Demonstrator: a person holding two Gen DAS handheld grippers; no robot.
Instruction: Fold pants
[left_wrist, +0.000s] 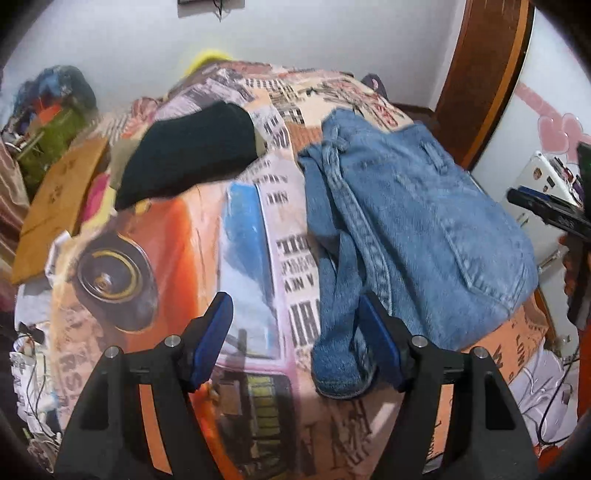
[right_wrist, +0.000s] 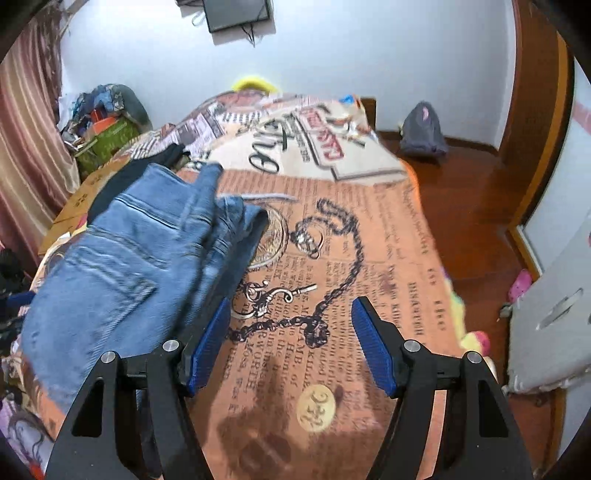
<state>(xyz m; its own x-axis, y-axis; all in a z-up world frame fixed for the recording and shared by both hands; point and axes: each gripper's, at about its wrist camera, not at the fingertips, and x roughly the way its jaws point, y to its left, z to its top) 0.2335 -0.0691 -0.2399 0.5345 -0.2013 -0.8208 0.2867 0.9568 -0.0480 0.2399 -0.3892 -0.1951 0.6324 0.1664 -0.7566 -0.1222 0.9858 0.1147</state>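
Blue-padded fingers (left_wrist: 214, 328) of the left gripper (left_wrist: 295, 332) stood apart, gripping nothing; the right gripper (right_wrist: 290, 334) likewise gaped; the jeans (left_wrist: 406, 221) lay bunched on the printed bedspread (right_wrist: 351, 258), loosely gathered; flattening and squaring apparently remained.

The jeans (left_wrist: 417, 221) ahead and right of the left gripper (left_wrist: 299, 341) are washed mid-blue denim with paler worn seams. Both grippers are black with royal-blue ribbed pads (right_wrist: 373, 350). Under the right gripper (right_wrist: 291, 345) the bedspread (right_wrist: 388, 258) is orange-tan, printed like old newspaper with black type, a black chain and key, and a cream disc. Near the left gripper the same cover shows an orange car, a blue panel and pink-white strips of bold black lettering. Farther ahead to the left lies a black garment (left_wrist: 188, 151), possibly knit. The floor (right_wrist: 476, 184) is reddish-brown wood.
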